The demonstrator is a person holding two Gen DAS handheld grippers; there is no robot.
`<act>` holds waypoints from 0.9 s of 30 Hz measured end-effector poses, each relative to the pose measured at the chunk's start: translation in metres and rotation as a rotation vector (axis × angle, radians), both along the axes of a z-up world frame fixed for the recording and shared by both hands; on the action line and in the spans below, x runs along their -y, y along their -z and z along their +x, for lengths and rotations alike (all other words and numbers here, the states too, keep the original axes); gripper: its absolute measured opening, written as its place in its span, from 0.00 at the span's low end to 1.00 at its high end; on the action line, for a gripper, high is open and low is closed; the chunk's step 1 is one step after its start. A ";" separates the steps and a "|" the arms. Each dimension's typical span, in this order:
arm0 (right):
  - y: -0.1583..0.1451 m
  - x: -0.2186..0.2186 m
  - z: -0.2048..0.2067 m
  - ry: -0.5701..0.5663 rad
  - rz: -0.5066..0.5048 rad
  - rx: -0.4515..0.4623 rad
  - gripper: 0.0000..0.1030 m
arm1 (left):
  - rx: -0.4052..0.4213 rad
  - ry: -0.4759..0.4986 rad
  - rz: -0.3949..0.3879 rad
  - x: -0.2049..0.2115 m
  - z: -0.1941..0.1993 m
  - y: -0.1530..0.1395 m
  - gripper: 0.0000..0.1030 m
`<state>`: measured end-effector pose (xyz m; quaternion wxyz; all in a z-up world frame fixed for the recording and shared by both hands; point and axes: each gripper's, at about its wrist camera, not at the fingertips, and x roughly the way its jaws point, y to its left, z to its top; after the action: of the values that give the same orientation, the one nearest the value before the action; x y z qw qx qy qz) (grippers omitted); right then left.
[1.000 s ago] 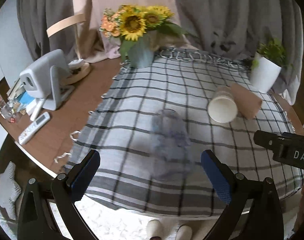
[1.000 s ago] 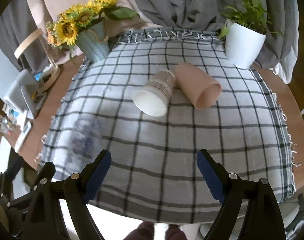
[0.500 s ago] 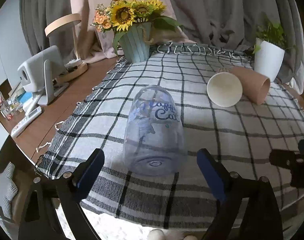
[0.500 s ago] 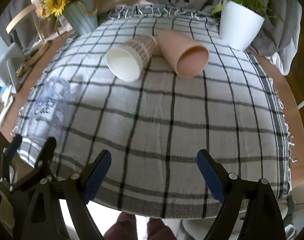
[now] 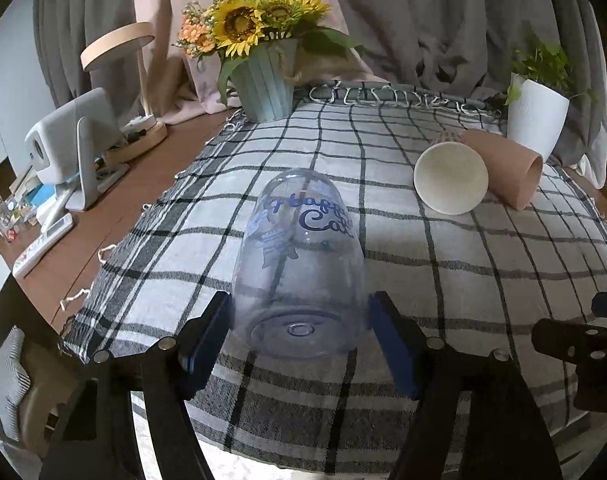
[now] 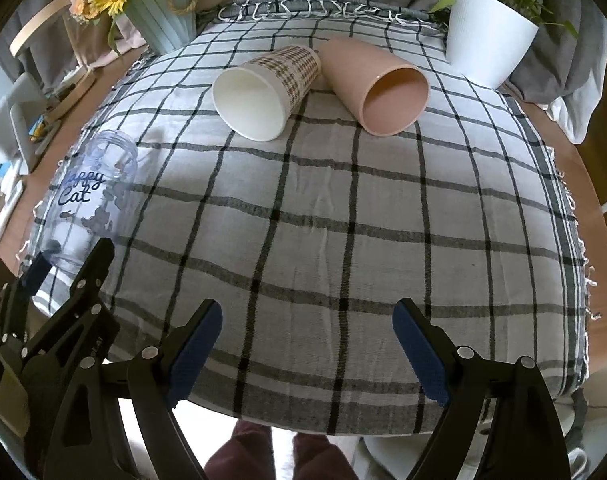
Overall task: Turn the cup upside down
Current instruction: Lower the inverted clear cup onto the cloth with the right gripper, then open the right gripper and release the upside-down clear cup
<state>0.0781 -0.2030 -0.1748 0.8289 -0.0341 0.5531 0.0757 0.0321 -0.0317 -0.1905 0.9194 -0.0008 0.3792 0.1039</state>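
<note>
While the clear cup lies on its side on the checked cloth, its base sits between the blue pads of the left gripper — the pads flank the base closely, but whether they press on it I cannot tell. Its mouth points away from the tongs. Ahead and to their right lie a white paper cup and a pink cup, touching. To the right, the right gripper hovers spread wide, nothing between its fingers — the clear cup is off to its left.
</note>
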 end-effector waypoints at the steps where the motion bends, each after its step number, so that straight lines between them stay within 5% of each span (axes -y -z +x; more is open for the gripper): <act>1: -0.001 -0.001 0.000 -0.001 0.005 0.000 0.85 | 0.001 0.005 0.001 -0.001 0.001 -0.003 0.68; 14: -0.028 -0.005 0.020 0.055 0.094 0.057 0.85 | 0.038 0.063 -0.009 -0.016 0.042 -0.048 0.68; 27: -0.046 -0.016 0.052 0.113 0.154 0.110 0.85 | 0.029 0.112 -0.065 -0.038 0.093 -0.063 0.68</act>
<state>0.1299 -0.1871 -0.1284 0.8613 0.0569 0.5002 0.0690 0.1247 0.0060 -0.1273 0.9287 -0.0110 0.3684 0.0398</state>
